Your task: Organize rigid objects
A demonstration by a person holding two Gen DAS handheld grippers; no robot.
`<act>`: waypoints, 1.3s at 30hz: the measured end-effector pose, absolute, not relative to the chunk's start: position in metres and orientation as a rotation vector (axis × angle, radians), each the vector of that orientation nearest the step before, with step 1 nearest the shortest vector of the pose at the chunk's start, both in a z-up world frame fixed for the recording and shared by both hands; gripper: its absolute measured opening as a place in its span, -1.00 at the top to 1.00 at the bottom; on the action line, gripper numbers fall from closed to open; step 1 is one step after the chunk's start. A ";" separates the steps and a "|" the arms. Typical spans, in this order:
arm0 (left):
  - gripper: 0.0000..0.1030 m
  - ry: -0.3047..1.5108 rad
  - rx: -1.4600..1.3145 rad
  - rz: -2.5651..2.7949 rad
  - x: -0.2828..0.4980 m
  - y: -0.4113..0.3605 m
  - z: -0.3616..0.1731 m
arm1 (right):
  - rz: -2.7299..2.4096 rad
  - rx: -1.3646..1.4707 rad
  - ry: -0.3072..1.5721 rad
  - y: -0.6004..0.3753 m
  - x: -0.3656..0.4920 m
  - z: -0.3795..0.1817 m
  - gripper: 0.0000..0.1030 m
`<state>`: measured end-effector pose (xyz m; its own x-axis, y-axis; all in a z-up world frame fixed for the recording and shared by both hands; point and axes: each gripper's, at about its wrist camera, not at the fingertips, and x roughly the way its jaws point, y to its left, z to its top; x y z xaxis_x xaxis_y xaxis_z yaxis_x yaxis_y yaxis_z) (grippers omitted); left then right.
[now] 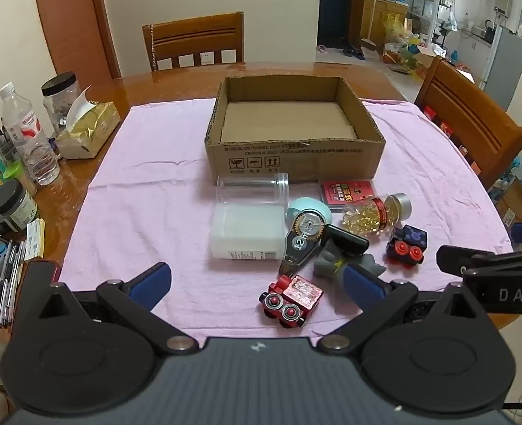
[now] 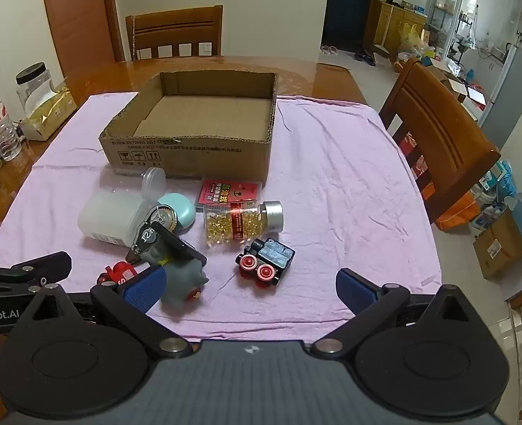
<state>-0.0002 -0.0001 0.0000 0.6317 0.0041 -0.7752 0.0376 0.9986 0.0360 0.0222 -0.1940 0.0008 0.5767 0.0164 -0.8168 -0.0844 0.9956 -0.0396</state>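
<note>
An open cardboard box stands empty on the pink cloth. In front of it lie a clear jar, a white bottle, a teal round case, a correction tape, a red card pack, a capsule bottle, a grey toy, a dark toy car and a red toy car. My left gripper is open above the red car. My right gripper is open near the dark car.
Bottles, jars, a tissue box and pens crowd the table's left edge. Wooden chairs stand behind and to the right. The pink cloth covers the table middle.
</note>
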 end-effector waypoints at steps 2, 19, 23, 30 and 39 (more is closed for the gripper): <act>-0.99 0.902 0.050 -0.021 0.001 0.000 0.000 | 0.058 -0.080 0.956 -0.192 0.021 0.002 -1.00; -0.99 0.889 0.046 -0.023 -0.001 -0.003 0.004 | 0.057 -0.087 0.949 -0.193 0.021 0.006 -1.00; -0.99 0.885 0.051 -0.021 -0.002 -0.005 0.004 | 0.057 -0.087 0.949 -0.193 0.020 0.006 -1.00; -0.99 0.885 0.047 -0.021 -0.002 -0.004 0.006 | 0.060 -0.083 0.946 -0.195 0.021 0.007 -1.00; -0.99 0.882 0.046 -0.017 -0.001 -0.005 0.010 | 0.063 -0.085 0.944 -0.194 0.022 0.009 -1.00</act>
<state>-0.0012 -0.0051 0.0098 0.6353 0.0039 -0.7722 0.0342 0.9989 0.0332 0.0224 -0.1940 0.0091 0.5848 0.0166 -0.8110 -0.0915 0.9948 -0.0456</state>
